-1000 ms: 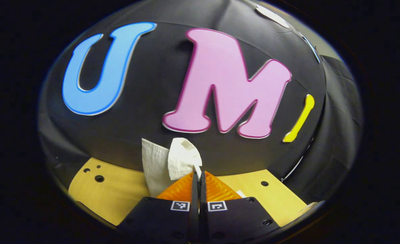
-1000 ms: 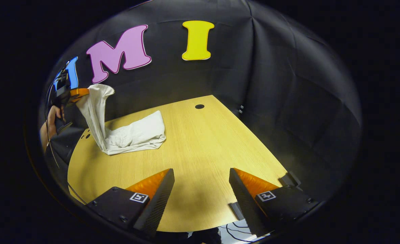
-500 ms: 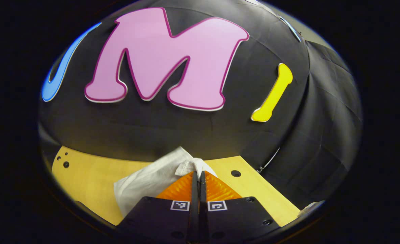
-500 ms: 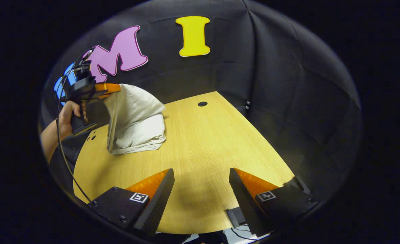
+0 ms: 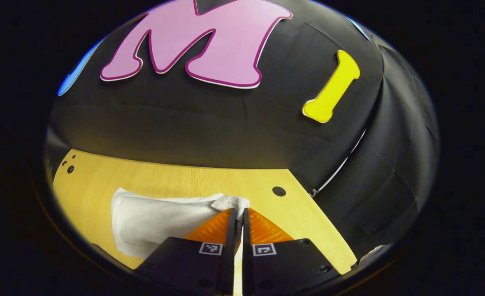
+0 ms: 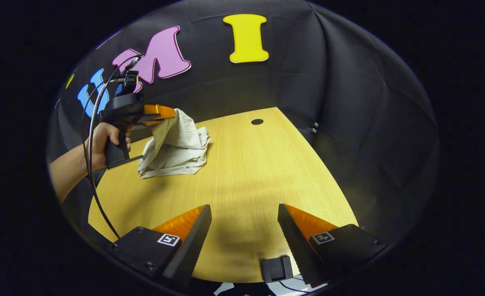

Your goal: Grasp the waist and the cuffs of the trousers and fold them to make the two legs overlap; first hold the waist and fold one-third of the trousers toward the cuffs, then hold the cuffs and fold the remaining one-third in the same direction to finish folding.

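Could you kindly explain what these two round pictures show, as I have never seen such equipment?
There is no robot: a person holds handheld tongs in each hand, each carrying a camera looking along its fingers. In the left gripper view, the left tongs pinch a corner of the white cloth trousers, which lie folded on the pale wooden table. The right gripper view, taken from the open, empty right tongs, shows the person's hand gripping the left tongs' handle, the held end draped over the pile.

wooden table (image 6: 246, 172) (round hole near far edge); small black box (image 6: 276, 269) at near edge.
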The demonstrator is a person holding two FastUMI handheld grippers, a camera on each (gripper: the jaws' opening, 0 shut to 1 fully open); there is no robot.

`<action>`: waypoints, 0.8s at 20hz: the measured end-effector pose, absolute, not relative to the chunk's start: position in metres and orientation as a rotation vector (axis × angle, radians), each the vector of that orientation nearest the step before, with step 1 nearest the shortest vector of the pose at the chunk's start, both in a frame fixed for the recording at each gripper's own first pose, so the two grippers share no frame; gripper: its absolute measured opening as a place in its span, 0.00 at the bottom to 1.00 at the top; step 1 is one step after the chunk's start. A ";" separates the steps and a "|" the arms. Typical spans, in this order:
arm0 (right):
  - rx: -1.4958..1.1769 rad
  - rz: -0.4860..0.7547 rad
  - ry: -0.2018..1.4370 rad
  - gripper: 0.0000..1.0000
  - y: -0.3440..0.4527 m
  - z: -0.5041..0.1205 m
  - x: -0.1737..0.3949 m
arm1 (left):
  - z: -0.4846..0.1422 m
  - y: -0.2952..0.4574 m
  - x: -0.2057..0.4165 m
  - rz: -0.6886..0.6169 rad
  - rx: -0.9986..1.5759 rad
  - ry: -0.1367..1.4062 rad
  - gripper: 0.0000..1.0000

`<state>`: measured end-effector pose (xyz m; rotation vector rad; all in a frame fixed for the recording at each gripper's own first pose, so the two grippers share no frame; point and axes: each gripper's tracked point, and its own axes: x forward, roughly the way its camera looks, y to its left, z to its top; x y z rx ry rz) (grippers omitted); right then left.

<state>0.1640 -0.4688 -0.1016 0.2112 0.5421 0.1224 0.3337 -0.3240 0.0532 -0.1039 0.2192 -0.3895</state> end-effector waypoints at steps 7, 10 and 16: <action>0.208 0.147 0.552 0.99 -0.465 -0.102 0.161 | 0.069 -0.311 0.299 -0.387 0.011 0.171 0.81; 0.205 0.158 0.504 0.99 -0.454 -0.081 0.158 | 0.092 -0.289 0.267 -0.361 0.085 0.091 0.97; 0.178 0.145 0.424 0.99 -0.431 -0.051 0.155 | 0.114 -0.241 0.165 -0.304 -0.072 -0.022 0.96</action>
